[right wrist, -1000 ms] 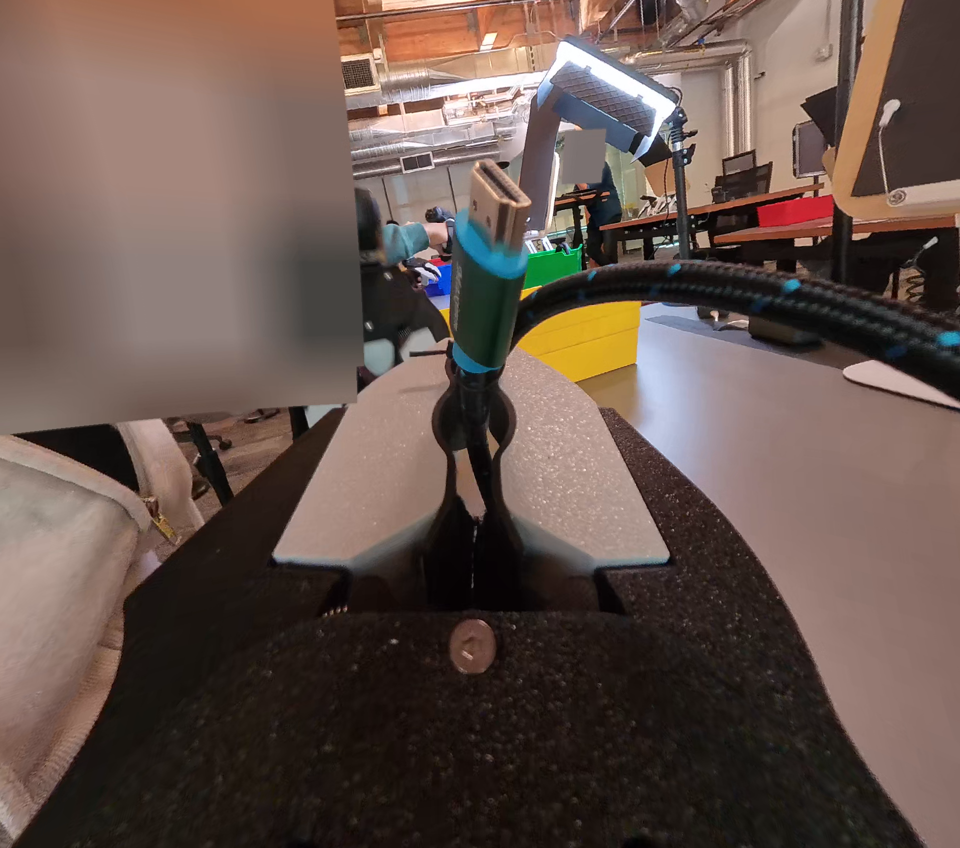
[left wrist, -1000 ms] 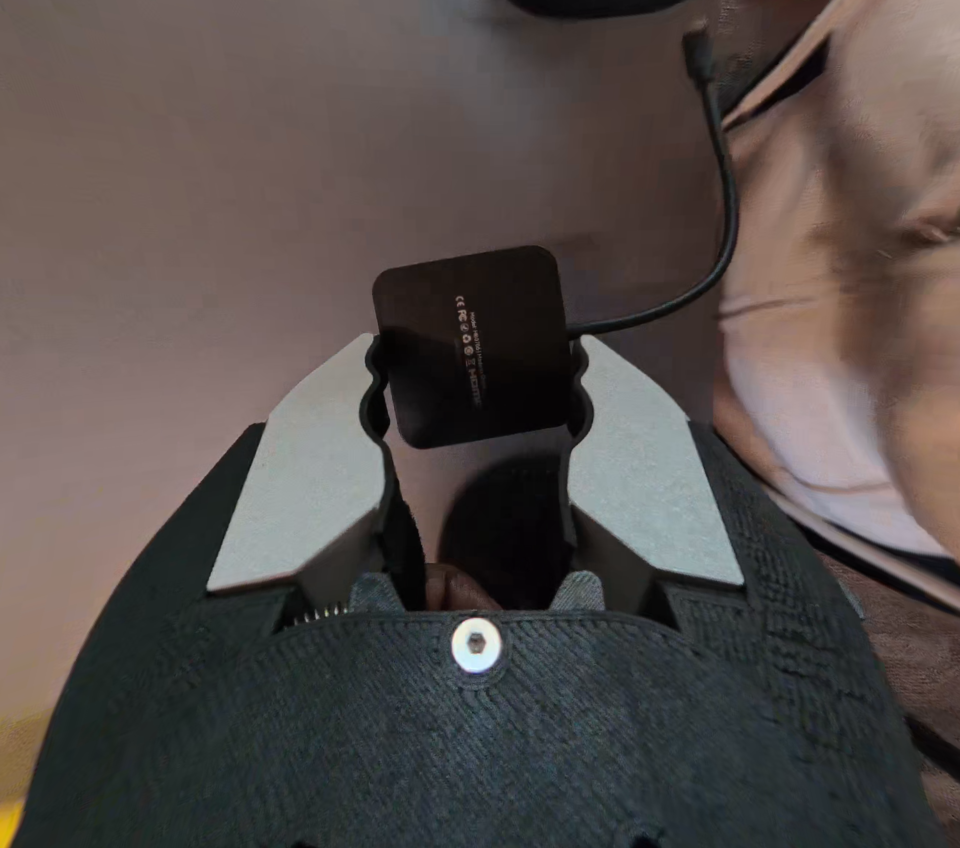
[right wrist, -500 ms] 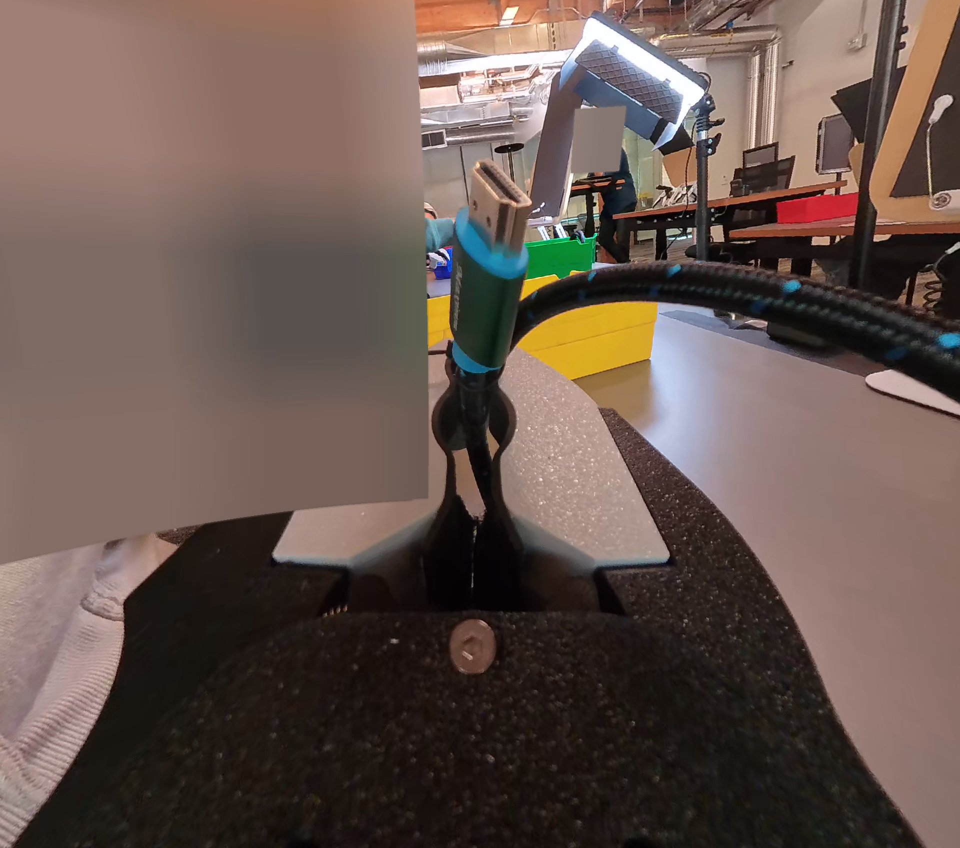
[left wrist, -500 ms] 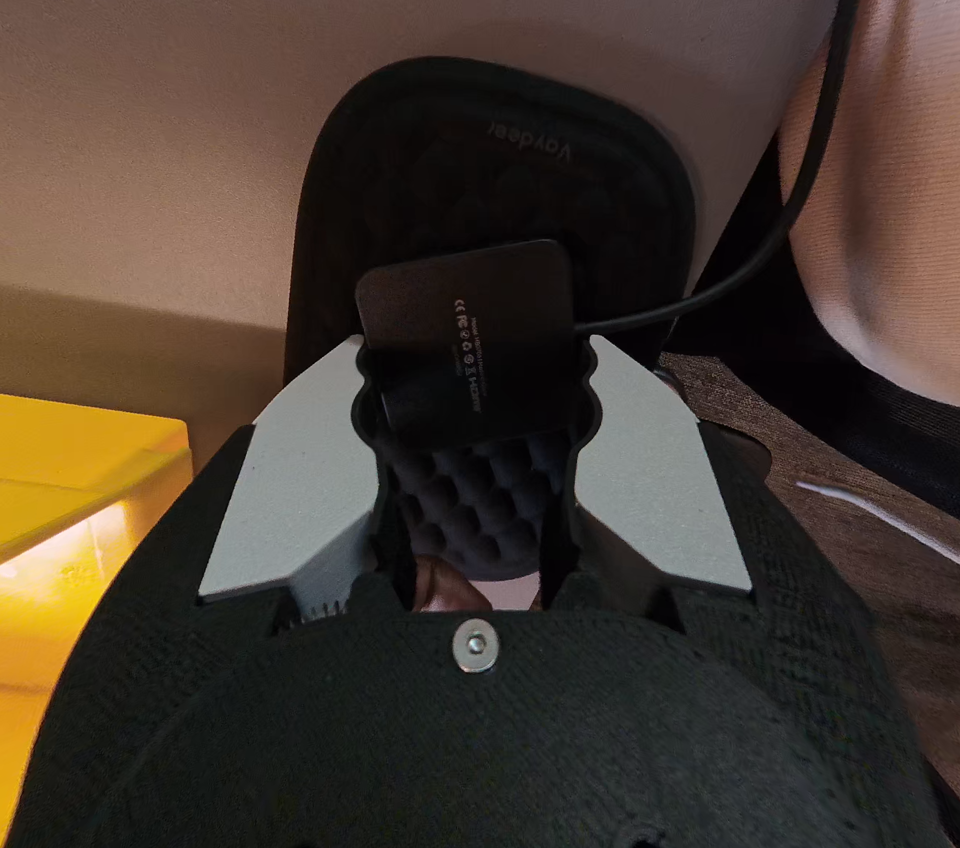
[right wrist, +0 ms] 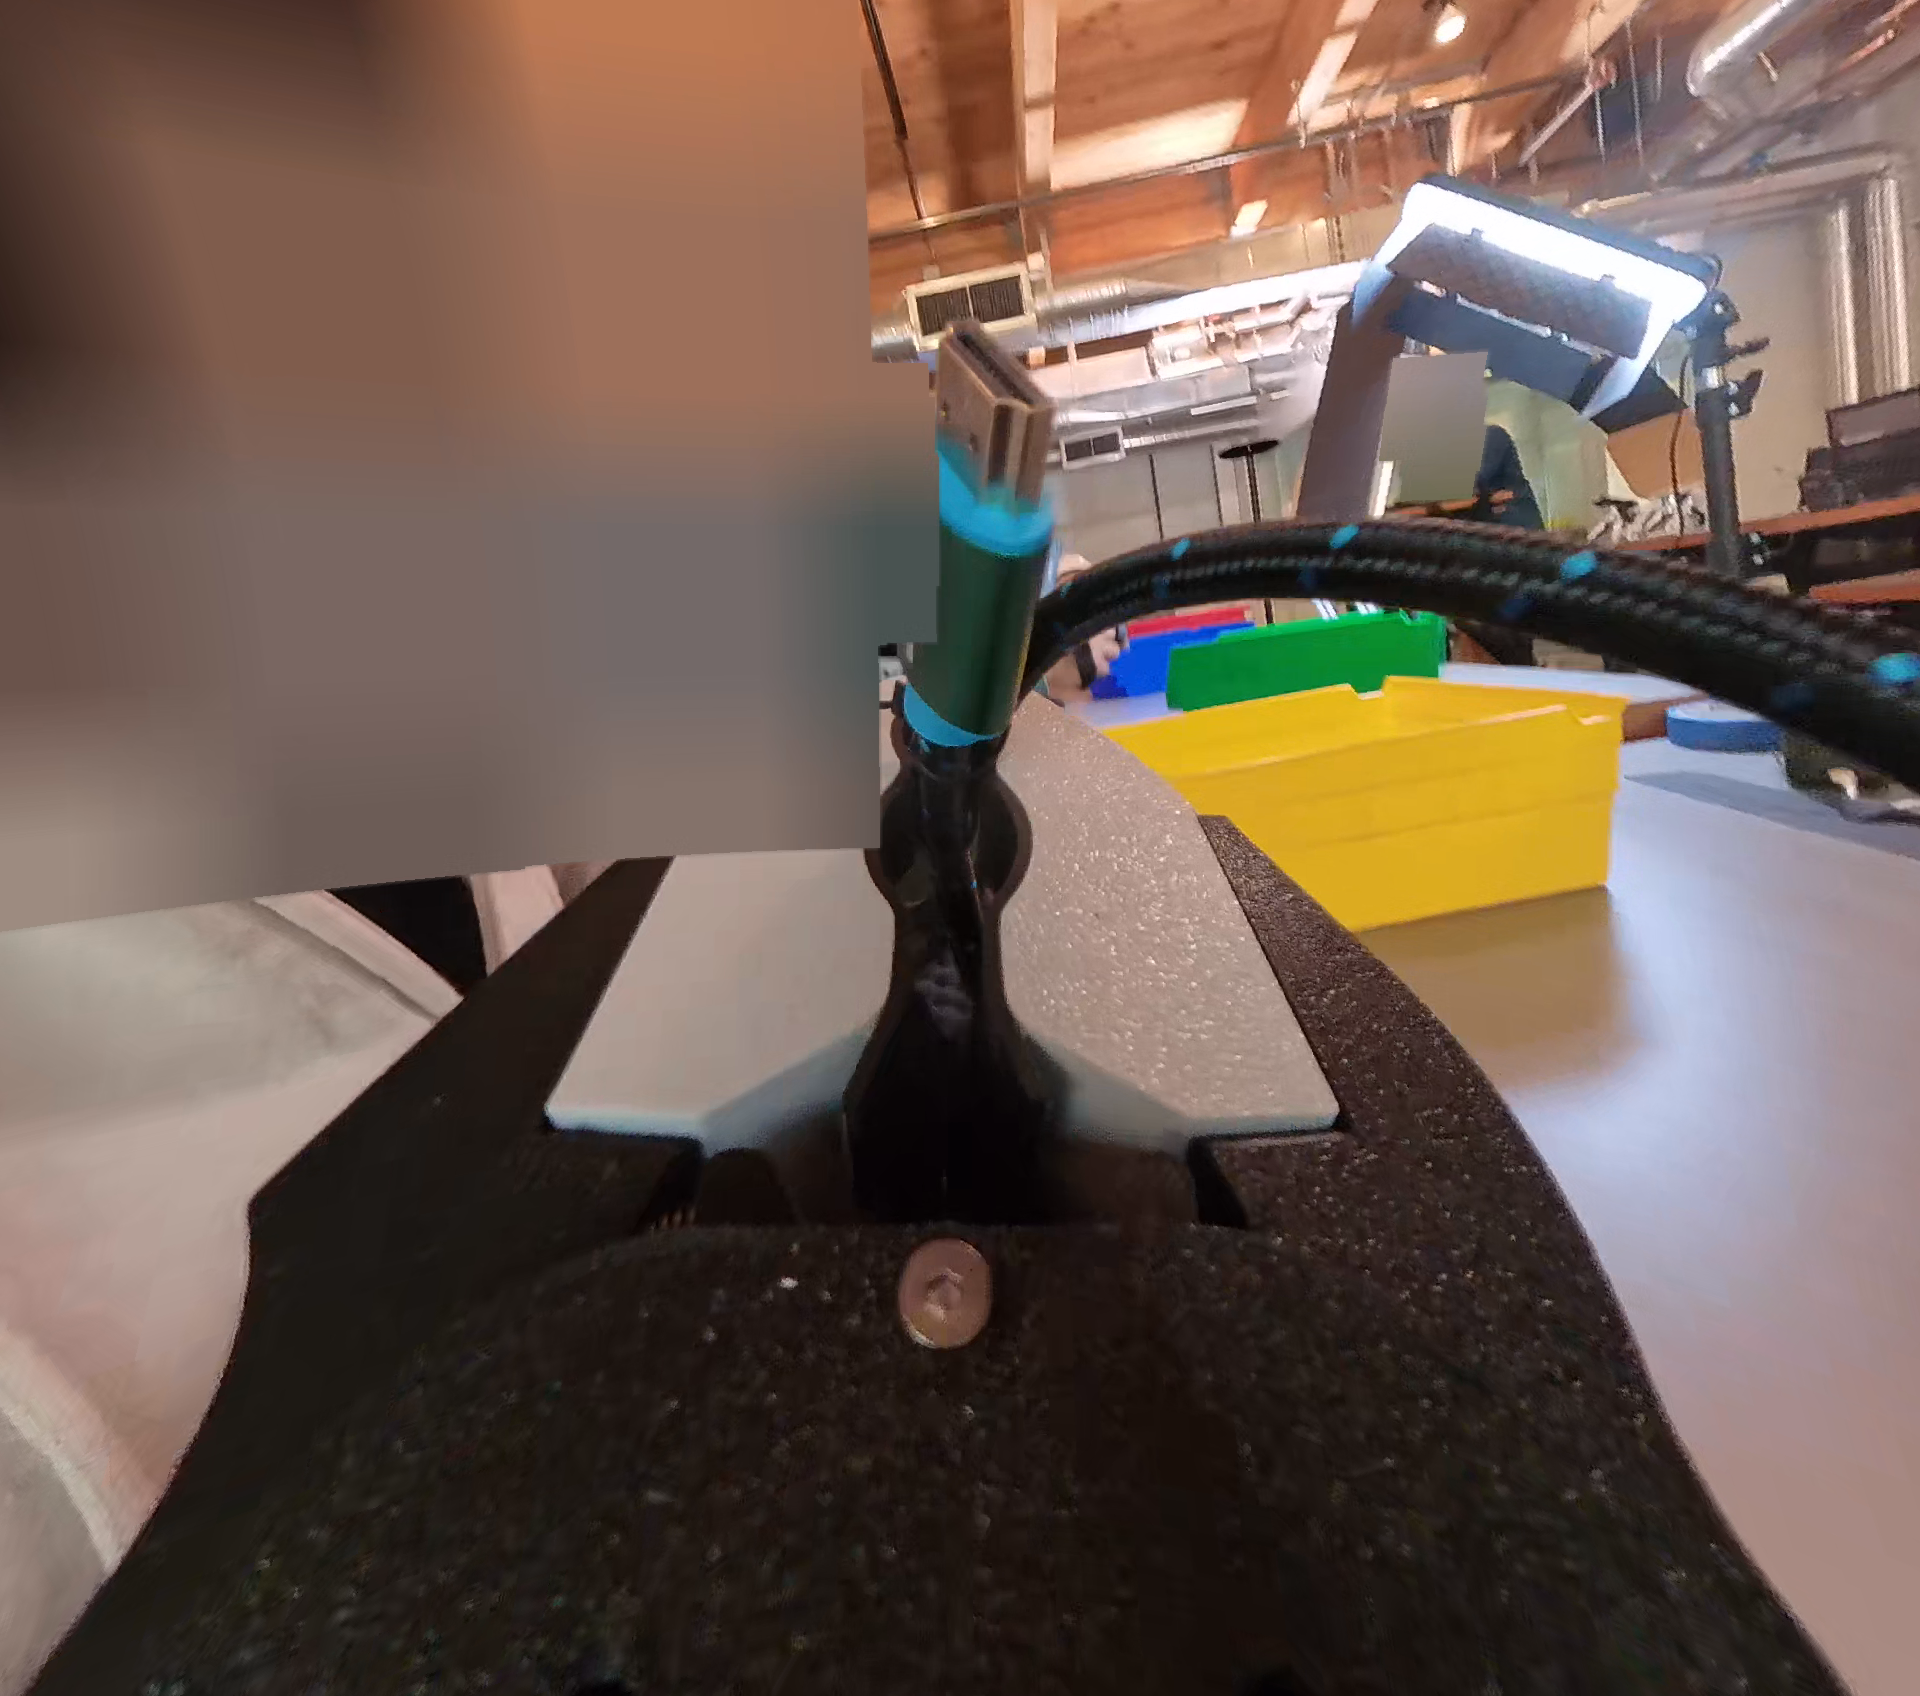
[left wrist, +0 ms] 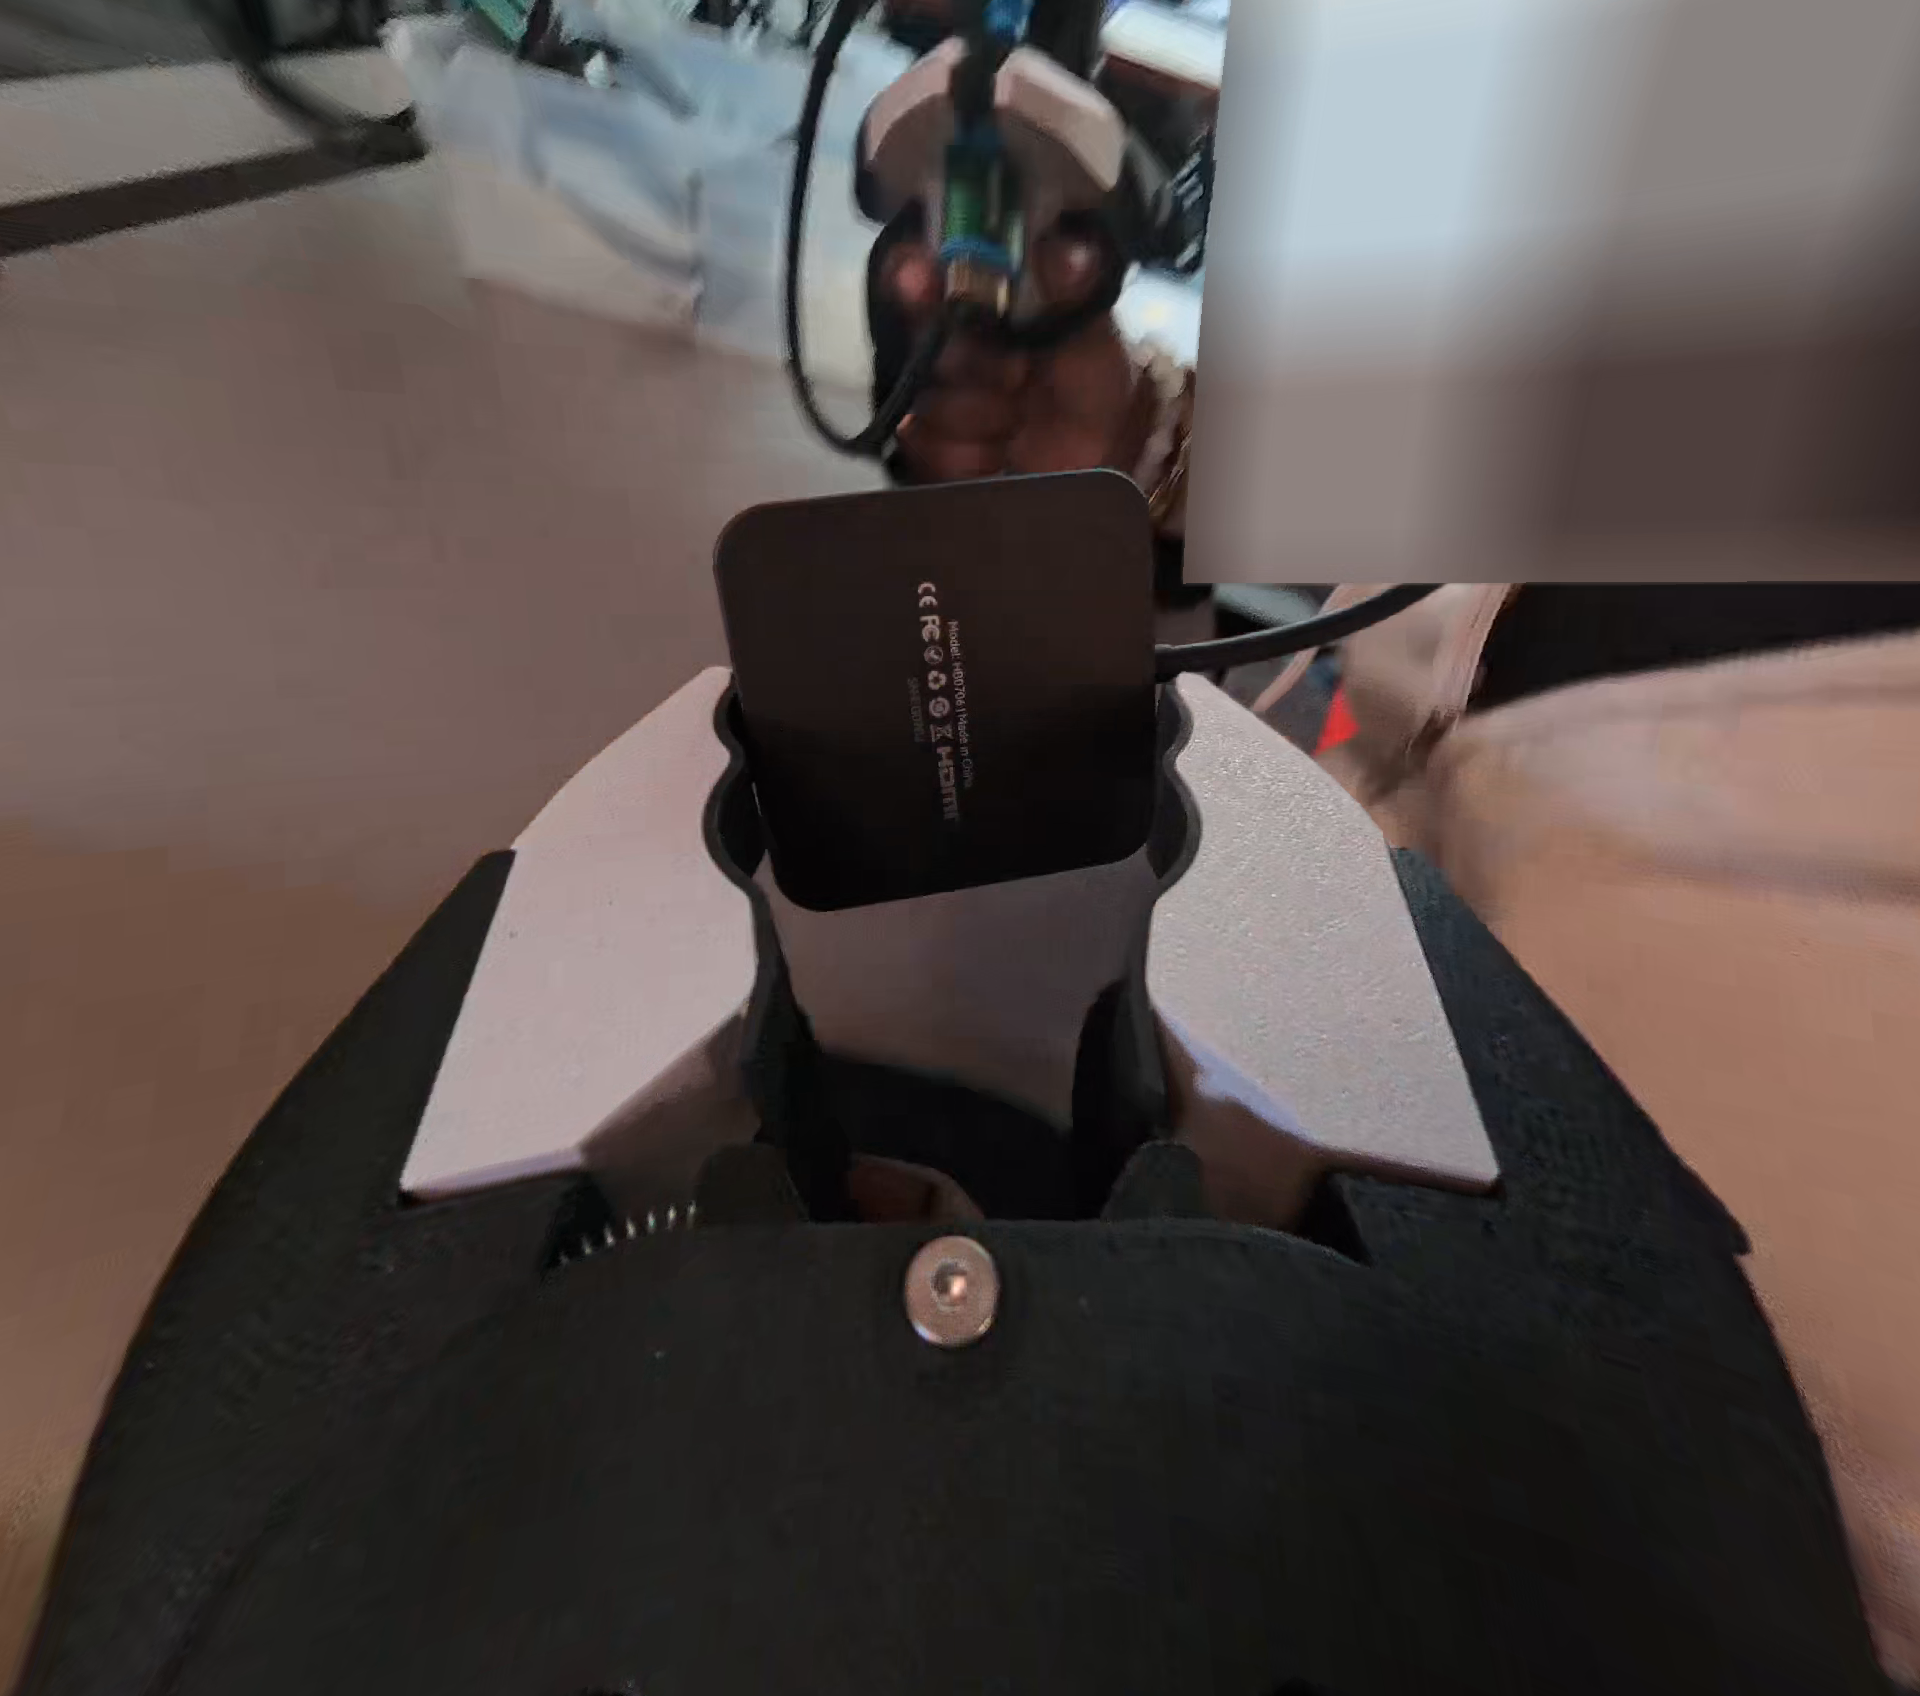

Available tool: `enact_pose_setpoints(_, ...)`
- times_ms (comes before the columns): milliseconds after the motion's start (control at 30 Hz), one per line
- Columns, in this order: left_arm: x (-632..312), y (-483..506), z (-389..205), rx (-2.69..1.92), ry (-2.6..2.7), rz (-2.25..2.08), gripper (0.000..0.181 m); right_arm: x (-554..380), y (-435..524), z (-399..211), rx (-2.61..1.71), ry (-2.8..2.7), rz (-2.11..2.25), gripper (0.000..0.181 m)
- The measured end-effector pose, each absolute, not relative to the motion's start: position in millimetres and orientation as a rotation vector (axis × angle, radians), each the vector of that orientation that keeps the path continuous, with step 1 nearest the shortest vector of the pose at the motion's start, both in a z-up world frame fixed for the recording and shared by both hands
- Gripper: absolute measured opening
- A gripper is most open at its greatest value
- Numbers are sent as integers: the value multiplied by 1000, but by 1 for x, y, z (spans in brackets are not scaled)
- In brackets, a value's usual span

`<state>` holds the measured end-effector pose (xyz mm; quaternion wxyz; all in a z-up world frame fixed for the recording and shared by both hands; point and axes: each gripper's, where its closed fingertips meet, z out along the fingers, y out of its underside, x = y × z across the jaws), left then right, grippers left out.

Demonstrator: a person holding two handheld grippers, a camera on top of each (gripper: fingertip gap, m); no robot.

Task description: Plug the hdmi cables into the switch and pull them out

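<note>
L fingers (left wrist: 940, 773) clamp the switch (left wrist: 935, 690) by its sides, far edge free for plugging. R fingers (right wrist: 951, 825) pinch the hdmi cable (right wrist: 1455, 576) just behind its plug (right wrist: 982, 545), tip aimed at switch.

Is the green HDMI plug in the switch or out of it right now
Out. The green HDMI plug stands bare-tipped in the shut right gripper, apart from the switch clamped in the left gripper.

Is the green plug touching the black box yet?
Apart. The left wrist view shows the green plug, held in the right gripper, far beyond the black box, with open space between them.
</note>
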<state>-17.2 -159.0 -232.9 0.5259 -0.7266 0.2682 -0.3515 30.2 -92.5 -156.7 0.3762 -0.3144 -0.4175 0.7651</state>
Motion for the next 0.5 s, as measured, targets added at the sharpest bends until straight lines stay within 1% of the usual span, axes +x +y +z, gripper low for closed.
enact_pose_setpoints(33,-4,-152,-233,-1690,660,-895,73,30,-93,-152,-789,-1039,1980,8)
enact_pose_setpoints(100,19,-139,-241,-1656,715,-961,73,29,-92,-145,-783,-986,2016,6)
enact_pose_setpoints(200,39,-132,-242,-1640,795,-1008,73,20,-94,-156,-850,-1065,1948,7)
enact_pose_setpoints(333,39,-119,-261,-1777,813,-894,73,13,-97,-168,-934,-1140,1897,6)
enact_pose_setpoints(500,38,-116,-269,-1815,823,-791,73,3,-93,-186,-1059,-1221,1810,7)
